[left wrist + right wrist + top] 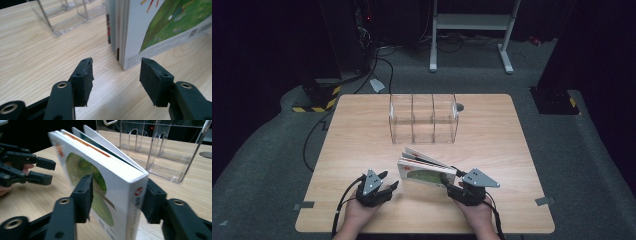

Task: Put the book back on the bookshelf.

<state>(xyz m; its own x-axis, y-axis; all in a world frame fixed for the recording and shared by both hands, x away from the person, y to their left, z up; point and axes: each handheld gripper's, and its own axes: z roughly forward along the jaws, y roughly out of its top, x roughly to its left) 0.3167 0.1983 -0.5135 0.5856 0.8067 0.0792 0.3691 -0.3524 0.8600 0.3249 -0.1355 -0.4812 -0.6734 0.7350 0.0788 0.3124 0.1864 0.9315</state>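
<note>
The books (100, 182), a small stack of thin picture books, stand on edge on the bench (362, 130), in front of the clear rack (424, 119). The right tongs (116, 195) clasp the stack across its spine end. The left tongs (116, 75) are released, with nothing between them, just short of the stack's other corner. The covers look glossy and slippery, and the loose back volumes fan apart, so a firm pinch close to the spines seems safest.

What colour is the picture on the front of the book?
Mostly green on a white cover, clearest in the right gripper view.
</note>
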